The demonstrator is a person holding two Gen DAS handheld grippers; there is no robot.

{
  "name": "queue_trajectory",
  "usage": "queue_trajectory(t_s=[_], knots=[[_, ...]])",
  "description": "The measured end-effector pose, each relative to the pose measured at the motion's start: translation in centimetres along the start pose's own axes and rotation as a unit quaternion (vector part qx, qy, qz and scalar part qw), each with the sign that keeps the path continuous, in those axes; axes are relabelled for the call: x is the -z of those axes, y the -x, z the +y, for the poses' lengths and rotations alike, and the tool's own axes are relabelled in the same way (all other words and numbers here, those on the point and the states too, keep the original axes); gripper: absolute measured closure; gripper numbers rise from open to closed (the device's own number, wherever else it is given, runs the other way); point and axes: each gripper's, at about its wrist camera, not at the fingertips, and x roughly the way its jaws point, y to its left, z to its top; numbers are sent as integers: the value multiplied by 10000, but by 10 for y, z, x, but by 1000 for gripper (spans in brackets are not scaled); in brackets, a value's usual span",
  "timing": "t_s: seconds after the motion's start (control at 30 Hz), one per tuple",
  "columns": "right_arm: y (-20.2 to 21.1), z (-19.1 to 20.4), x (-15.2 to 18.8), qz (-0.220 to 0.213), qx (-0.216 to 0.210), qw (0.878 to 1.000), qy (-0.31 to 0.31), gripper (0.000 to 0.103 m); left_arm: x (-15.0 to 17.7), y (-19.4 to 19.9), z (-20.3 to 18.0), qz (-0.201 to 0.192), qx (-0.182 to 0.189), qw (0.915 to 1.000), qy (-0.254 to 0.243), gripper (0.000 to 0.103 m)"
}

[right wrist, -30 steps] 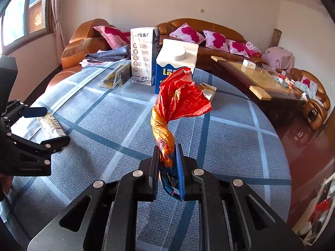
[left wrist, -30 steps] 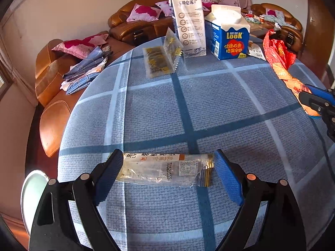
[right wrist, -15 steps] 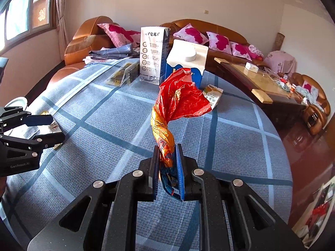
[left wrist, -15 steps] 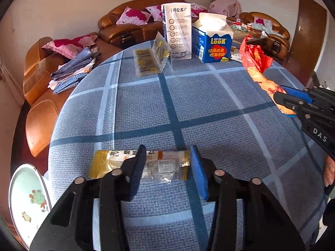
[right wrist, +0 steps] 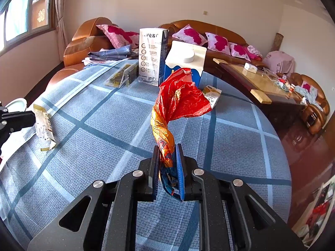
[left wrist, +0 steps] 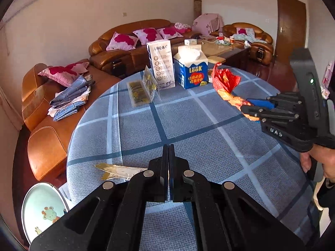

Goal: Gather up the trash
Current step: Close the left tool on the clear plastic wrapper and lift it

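Note:
My left gripper [left wrist: 168, 146] is shut on a gold-and-clear snack wrapper [left wrist: 117, 170]. The wrapper sticks out to the left behind its left finger, just above the blue checked tablecloth [left wrist: 209, 136]. In the right wrist view the same wrapper [right wrist: 44, 125] hangs at the left gripper's tip [right wrist: 18, 119]. My right gripper [right wrist: 167, 148] is shut on the twisted end of a red and orange plastic bag [right wrist: 180, 100], which stands up above its jaws. The left wrist view shows that gripper [left wrist: 249, 106] with the bag [left wrist: 225, 79] at the right, a hand under it.
At the far side of the round table stand a tall white carton [left wrist: 161, 62] and a blue LOOK carton [left wrist: 191, 71], with a clear packet [left wrist: 142, 87] beside them and a small packet [right wrist: 212, 94] behind the bag. A round cartoon-printed basin [left wrist: 39, 209] sits below the table's left edge. Brown sofas [left wrist: 46, 138] ring the table.
The left jaws have closed on the wrapper and the left gripper has risen and drawn back, so the wrapper now trails out to the left. The right gripper and its bag have not moved.

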Motion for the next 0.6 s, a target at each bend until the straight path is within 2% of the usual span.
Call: queue_trajectory(t_s=[0.17,0.27,0.33,0.37,0.43,0.6], knots=[[5,2,0,-88,-6,10000,-3,88,-10,18,9,-325,-55,9994,108,103],[7,4,2,-104,-38,9999,-7,88,-7,13,12,-189,-285,9992,207,98],[8,5,2,-106,-51,9999,15,88,-2,4,17,-11,-417,9982,427,77],[8,6,2,-99,-55,9999,26,88,1,1,18,47,-517,9975,480,70],[7,6,2,-83,-78,9999,32,88,7,-8,20,225,-674,9943,801,42],[4,5,-1,-84,-163,9998,49,88,19,-32,27,626,-734,9846,1457,25]])
